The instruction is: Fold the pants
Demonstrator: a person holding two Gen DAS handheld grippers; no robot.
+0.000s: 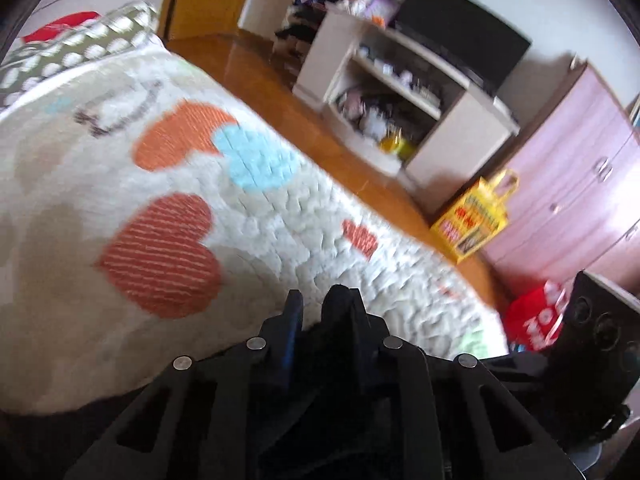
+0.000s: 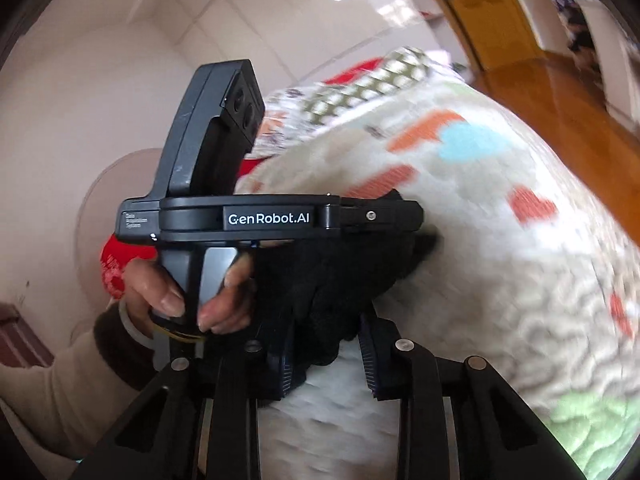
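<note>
The black pants (image 2: pixel 332 280) hang bunched above the white quilted bedspread with hearts (image 1: pixel 168 168). My left gripper (image 1: pixel 320 308) is shut on a fold of the pants (image 1: pixel 328 360), which drape back over its fingers. In the right wrist view the left gripper (image 2: pixel 416 220) is side-on, held by a hand, with the cloth hanging under it. My right gripper (image 2: pixel 330 356) has its jaws apart, and the lower end of the pants hangs between them and against the left finger (image 2: pixel 284 360). The frames are blurred.
The bedspread (image 2: pixel 500 280) fills most of both views. Beyond the bed is wooden floor (image 1: pixel 280 92), a white shelf unit (image 1: pixel 400 92) with a dark TV, a yellow bag (image 1: pixel 472 216), a pink dresser (image 1: pixel 572 184) and a red bag (image 1: pixel 536 320).
</note>
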